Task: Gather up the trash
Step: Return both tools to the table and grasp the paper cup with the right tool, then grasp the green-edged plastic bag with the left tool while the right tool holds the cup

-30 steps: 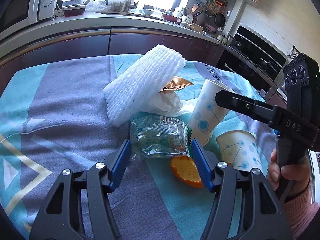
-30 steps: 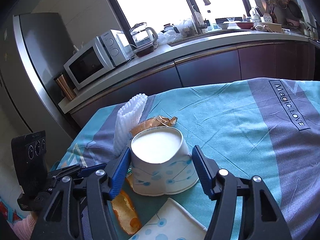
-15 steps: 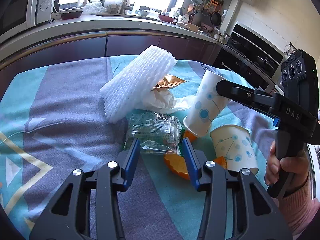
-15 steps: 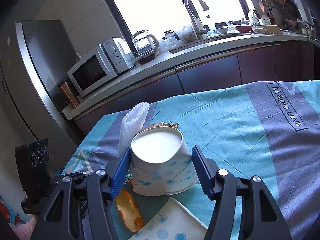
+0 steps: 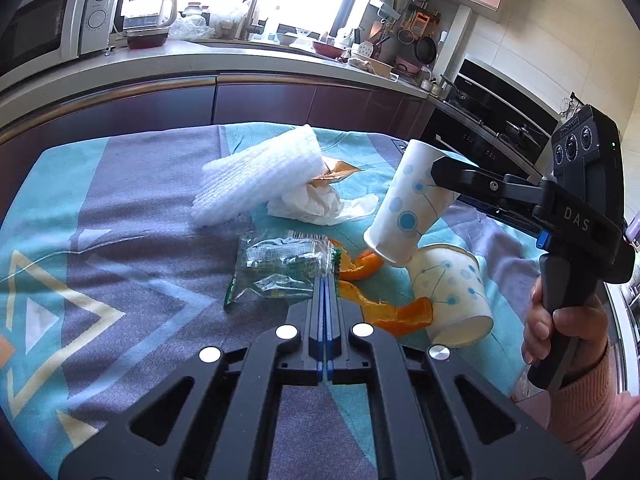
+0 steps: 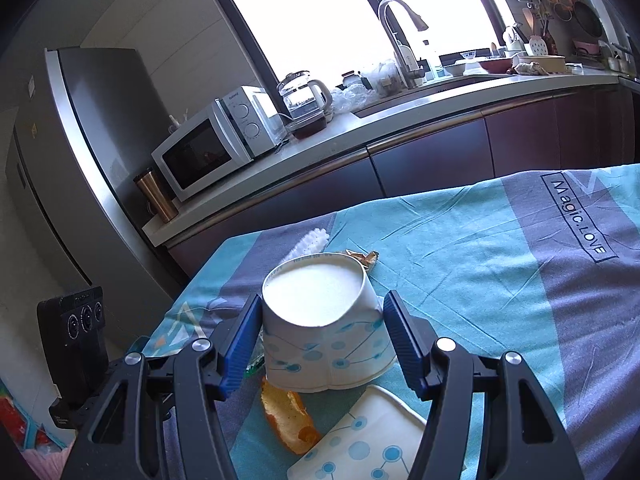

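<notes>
L claw [image 5: 325, 280] now shut — on wrapper [image 5: 280, 266]

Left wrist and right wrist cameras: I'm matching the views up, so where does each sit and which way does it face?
Left wrist: on the left gripper, facing the oven corner; its shut fingers pinch the clear wrapper; right gripper and hand show.
Right wrist: on the right gripper, facing the microwave; its fingers flank the raised paper cup; left gripper's body shows.
Shared: raised paper cup, orange peel, lying cup.
</notes>
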Action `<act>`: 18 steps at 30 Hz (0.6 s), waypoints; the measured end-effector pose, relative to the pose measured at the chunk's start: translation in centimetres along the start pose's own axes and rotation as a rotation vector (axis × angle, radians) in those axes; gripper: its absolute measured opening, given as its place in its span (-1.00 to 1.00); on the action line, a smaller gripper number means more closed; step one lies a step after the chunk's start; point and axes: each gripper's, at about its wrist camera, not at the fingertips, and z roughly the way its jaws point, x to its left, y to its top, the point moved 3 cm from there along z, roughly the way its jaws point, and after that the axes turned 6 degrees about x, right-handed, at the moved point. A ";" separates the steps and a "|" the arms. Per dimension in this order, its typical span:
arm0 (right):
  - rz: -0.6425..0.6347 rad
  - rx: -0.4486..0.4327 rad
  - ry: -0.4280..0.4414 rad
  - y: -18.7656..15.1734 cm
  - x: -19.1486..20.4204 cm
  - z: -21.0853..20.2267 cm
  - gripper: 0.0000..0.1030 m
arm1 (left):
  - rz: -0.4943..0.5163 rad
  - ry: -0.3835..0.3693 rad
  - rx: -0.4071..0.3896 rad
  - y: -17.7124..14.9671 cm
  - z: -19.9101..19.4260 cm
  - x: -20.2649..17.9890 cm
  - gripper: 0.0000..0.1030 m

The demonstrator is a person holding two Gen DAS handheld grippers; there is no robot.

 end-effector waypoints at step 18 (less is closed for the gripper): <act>0.015 0.006 0.033 -0.3 -0.3 0.5 0.17 | 0.067 0.128 0.024 0.4 1.9 -0.2 0.11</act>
